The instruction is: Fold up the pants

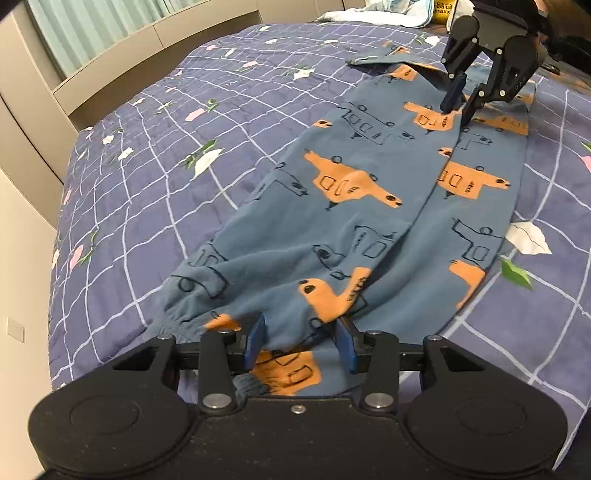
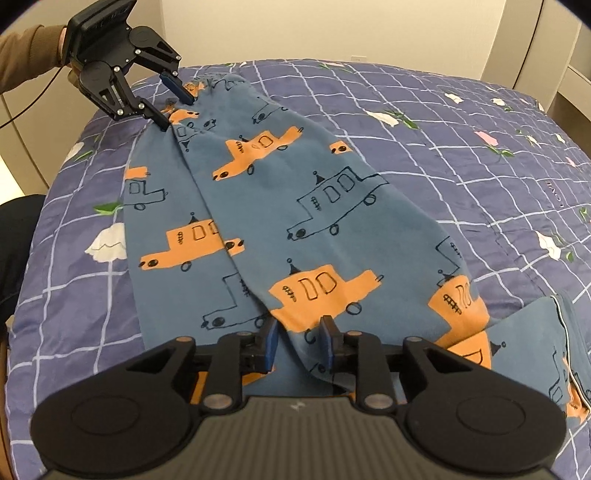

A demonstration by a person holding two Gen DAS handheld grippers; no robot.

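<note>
Blue pants (image 1: 332,221) with orange and outlined car prints lie lengthwise on the bed, one leg folded over the other. They also fill the right wrist view (image 2: 295,206). My left gripper (image 1: 301,334) is at the elastic ankle cuffs, its jaws apart with bunched cloth between the blue pads. It shows far off in the right wrist view (image 2: 175,101). My right gripper (image 2: 299,338) is at the waist end, jaws apart around a fold of cloth. It shows in the left wrist view (image 1: 456,110), pressing down on the pants.
The bed has a purple checked quilt (image 1: 166,166) with white and pink flowers. A beige headboard (image 1: 122,48) and curtain lie beyond it. Light blue cloth (image 1: 388,13) and a yellow package (image 1: 445,11) lie at the far edge. A beige wall (image 2: 332,29) stands behind.
</note>
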